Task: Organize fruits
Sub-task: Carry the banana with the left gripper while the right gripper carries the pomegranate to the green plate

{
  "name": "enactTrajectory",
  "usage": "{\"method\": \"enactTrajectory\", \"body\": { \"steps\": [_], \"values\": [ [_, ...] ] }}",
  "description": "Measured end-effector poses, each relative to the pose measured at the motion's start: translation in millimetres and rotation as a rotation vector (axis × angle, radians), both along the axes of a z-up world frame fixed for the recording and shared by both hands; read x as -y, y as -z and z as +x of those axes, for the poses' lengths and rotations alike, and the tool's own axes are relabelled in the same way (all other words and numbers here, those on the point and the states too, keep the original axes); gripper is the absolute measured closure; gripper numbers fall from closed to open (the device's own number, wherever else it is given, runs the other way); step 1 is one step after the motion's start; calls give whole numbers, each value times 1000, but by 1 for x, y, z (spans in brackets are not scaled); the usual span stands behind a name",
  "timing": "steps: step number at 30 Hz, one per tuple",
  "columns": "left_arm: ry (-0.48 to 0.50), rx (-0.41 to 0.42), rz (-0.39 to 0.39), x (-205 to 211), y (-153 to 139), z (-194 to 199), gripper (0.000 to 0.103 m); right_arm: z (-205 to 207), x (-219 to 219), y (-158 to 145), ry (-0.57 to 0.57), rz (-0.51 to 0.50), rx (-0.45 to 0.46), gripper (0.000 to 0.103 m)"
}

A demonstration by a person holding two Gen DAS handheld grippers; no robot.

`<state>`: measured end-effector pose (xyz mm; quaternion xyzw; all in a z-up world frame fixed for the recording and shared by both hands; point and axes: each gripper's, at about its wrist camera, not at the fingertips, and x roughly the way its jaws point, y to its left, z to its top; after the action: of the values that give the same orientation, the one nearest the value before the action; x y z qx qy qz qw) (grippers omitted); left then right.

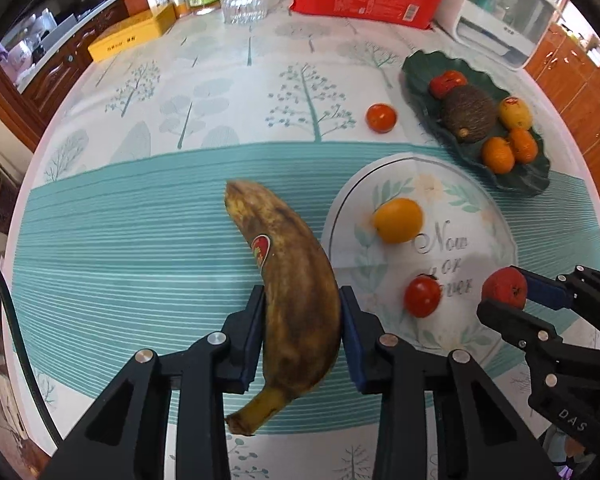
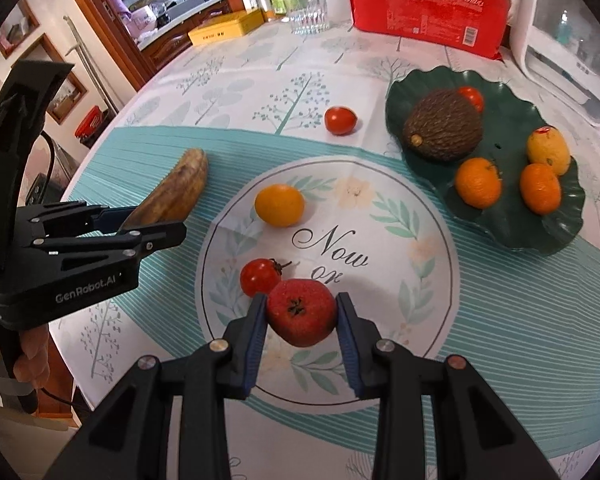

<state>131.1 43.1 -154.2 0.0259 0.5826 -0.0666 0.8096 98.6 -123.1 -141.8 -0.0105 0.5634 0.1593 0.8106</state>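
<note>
At the bottom of the left wrist view, your left gripper is clamped on the brown banana. The pads press its thick lower half, so the stem pokes back toward you and the tip points up the frame. Holding it near the middle probably keeps it from tipping.

Low in the right wrist view, your right gripper grips a red, rough-skinned fruit across its widest part, with its dark star-shaped end facing the camera.

Just behind that fruit, a small tomato lies on the round printed patch of the tablecloth, and a yellow-orange fruit sits further up the same patch. Another tomato lies alone above it.

In the upper right of the frame the green leaf-shaped dish already holds a brown scaly fruit, two oranges, a yellow fruit and a tomato. It looks like the place both held pieces should go.
</note>
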Motion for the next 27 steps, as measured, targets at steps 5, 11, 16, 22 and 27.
{"method": "enactTrajectory", "body": {
  "steps": [5, 11, 16, 22, 27],
  "values": [
    [24, 20, -38, 7, -11, -1, 70, -3, 6, -10, 26, 15, 23, 69],
    [49, 37, -70, 17, -19, -3, 70, -7, 15, -13, 59, 27, 27, 69],
    [68, 78, -91, 21, -36, 1, 70, -8, 29, -17, 99, 41, 32, 69],
    [106, 106, -117, 32, -62, 15, 70, 0, 51, -37, 159, 60, 76, 69],
    [174, 168, -126, 52, -95, 38, 70, 20, 81, -63, 212, 69, 127, 69]
  ]
}}
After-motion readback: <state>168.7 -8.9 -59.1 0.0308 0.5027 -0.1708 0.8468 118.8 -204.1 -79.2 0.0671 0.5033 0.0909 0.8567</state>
